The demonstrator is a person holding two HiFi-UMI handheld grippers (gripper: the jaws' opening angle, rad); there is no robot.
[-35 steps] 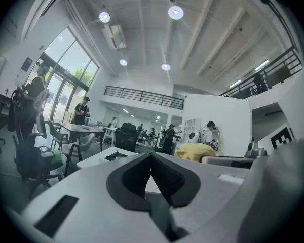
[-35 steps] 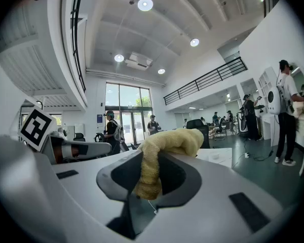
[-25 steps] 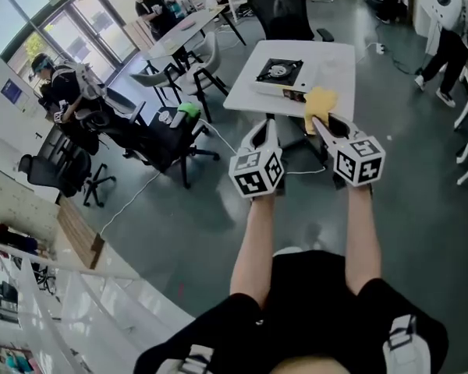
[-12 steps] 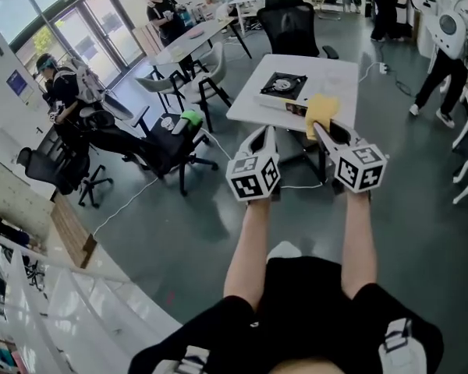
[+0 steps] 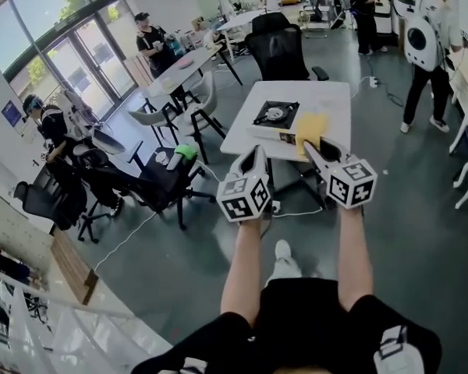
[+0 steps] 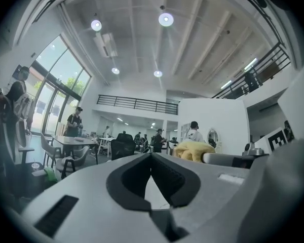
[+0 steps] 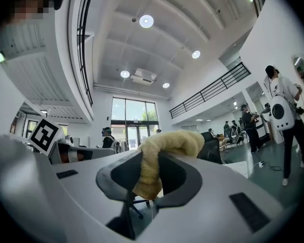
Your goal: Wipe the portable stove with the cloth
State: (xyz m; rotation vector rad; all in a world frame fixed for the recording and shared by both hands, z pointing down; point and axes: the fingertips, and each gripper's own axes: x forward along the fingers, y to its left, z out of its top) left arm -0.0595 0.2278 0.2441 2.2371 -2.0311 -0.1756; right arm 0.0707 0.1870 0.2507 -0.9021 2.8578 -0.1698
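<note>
The portable stove (image 5: 274, 117), black-topped, sits on a white table (image 5: 331, 104) some way ahead of me, across open floor. Both grippers are held up in the air short of the table. My right gripper (image 5: 307, 145) is shut on a yellow cloth (image 5: 310, 127), which bulges over the jaw tips in the right gripper view as the cloth (image 7: 164, 145) pinched in the gripper (image 7: 148, 161). My left gripper (image 5: 256, 153) points forward with its jaws together and nothing between them, as the left gripper view (image 6: 152, 158) also shows. The cloth (image 6: 192, 150) appears at that view's right.
A black office chair (image 5: 279, 49) stands behind the table. More chairs (image 5: 168, 179) and a second table (image 5: 183, 65) crowd the left, with people around them. A person (image 5: 425, 45) stands at the far right. A white cable (image 5: 296, 210) trails on the floor under the table.
The view has lifted and shifted, so more of the room's far end shows and the table sits lower in frame. Both grippers keep their pose, the right still on the cloth.
</note>
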